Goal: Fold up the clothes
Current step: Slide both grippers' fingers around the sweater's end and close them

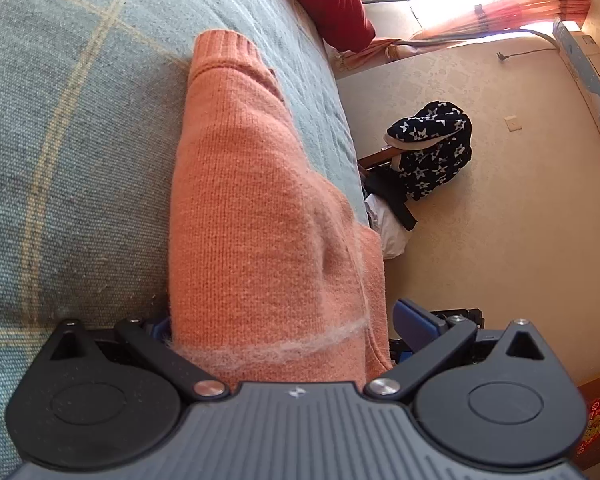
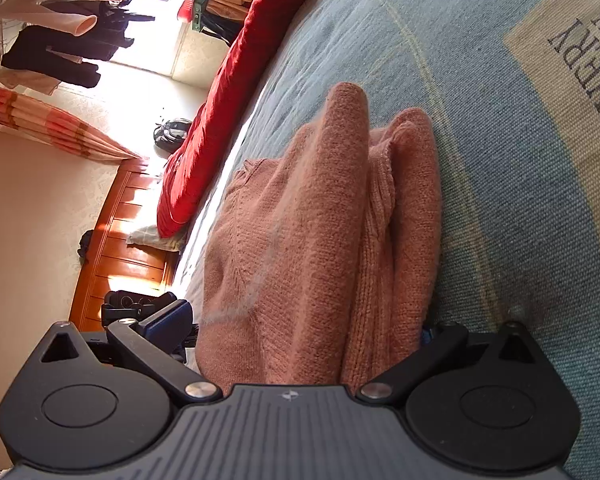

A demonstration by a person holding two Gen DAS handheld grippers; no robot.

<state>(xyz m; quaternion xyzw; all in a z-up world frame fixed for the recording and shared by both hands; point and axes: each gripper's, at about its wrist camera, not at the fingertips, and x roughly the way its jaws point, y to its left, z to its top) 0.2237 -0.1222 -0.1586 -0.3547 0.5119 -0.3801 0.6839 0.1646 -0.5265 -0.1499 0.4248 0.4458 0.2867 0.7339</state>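
A wide bed (image 1: 60, 120), spread with a blue-grey woven cover crossed by pale yellow lines, is filling most of the room, with a red quilt (image 2: 220, 112) bunched along its far edge and a wooden headboard (image 2: 116, 236) catching the sun beyond. Lying near the side edge of that cover is a salmon-orange knitted sweater (image 1: 252, 208), already gathered into a thick, long bundle of several layers, its ribbed cuff or hem (image 1: 220, 52) pointing away across the bed. Two hand-held grippers are closing in on it from its near ends: the left gripper (image 1: 284, 320) is straddling the bundle with its jaws spread wide, one blue pad (image 1: 414, 318) showing clear of the wool while the other is hidden under the fabric. The right gripper (image 2: 306, 320) is likewise standing wide around the stacked folds, one dark finger (image 2: 172, 320) out to the side; whether either pad is actually pressing the knit cannot be told. The sweater looks soft, light and limp, with a fuzzy nap that should grip rather than slip, and it is likely to sag and unroll if lifted by one layer alone. Taking hold through all the layers at the folded edge seems the safer choice. A fine wisp of pale fluff (image 1: 284, 346) is lying across the knit close to the left gripper.
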